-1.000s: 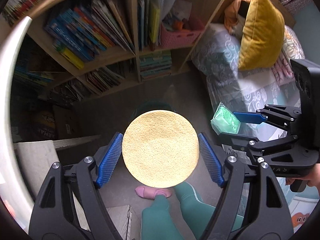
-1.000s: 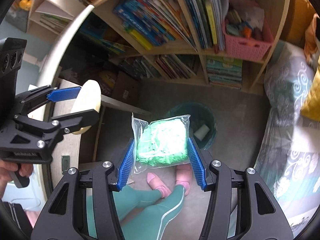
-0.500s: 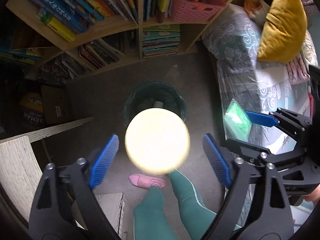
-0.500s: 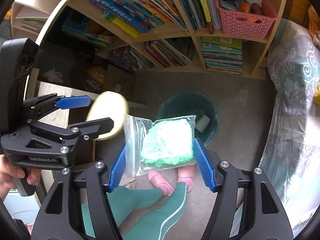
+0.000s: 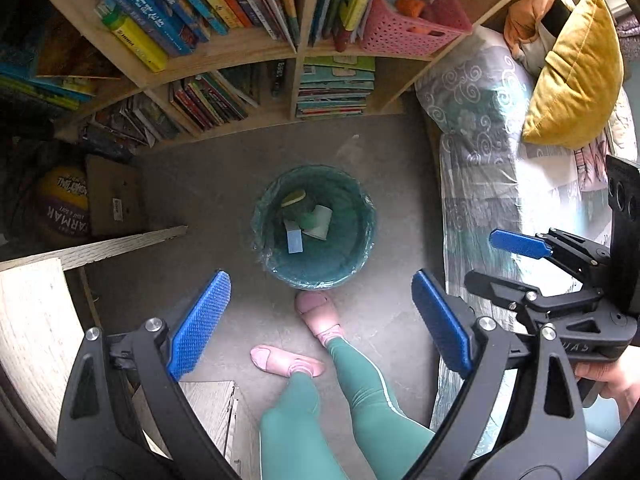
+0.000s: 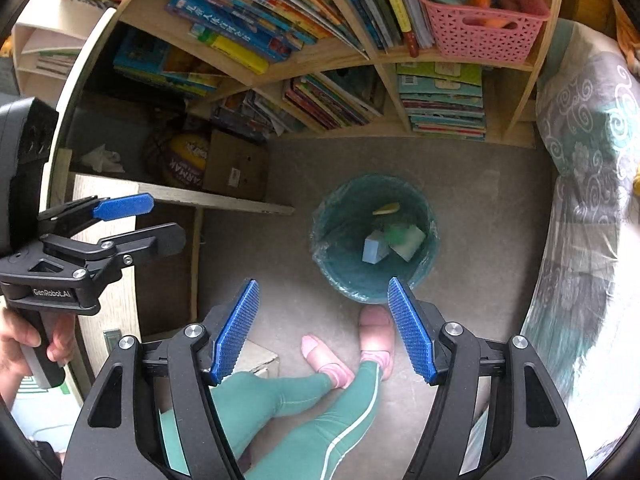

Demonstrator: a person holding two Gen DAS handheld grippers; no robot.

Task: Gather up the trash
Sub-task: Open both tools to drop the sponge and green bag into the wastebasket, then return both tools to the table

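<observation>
Both loads have dropped since the earlier frames, the yellow sponge disc (image 5: pixel 293 197) and green bagged wad (image 5: pixel 308 220) now lying in the lined bin (image 5: pixel 360 240) on grey floor (image 5: pixel 208 184) before the far bookshelf (image 5: pixel 256 46), leaving left gripper (image 5: pixel 320 320) and right gripper (image 6: pixel 324 328), jaws just widened, gaping empty, with no further trash visible.

This is a room in a home, maybe a child's bedroom or playroom. A wooden bookshelf (image 5: pixel 256 46) is packed with bright, thin picture books (image 6: pixel 256 12), and a pink basket (image 6: pixel 480 20) of small things sits on one shelf. Beside it is a bed or sofa, hard to tell which, with a swirly grey cover (image 5: pixel 476 120) and a yellow pillow (image 5: pixel 576 72). A ball (image 5: pixel 62 204) lies in a dark corner. A person stands on the grey floor (image 5: pixel 224 176) in pink slippers (image 5: pixel 316 314).
</observation>
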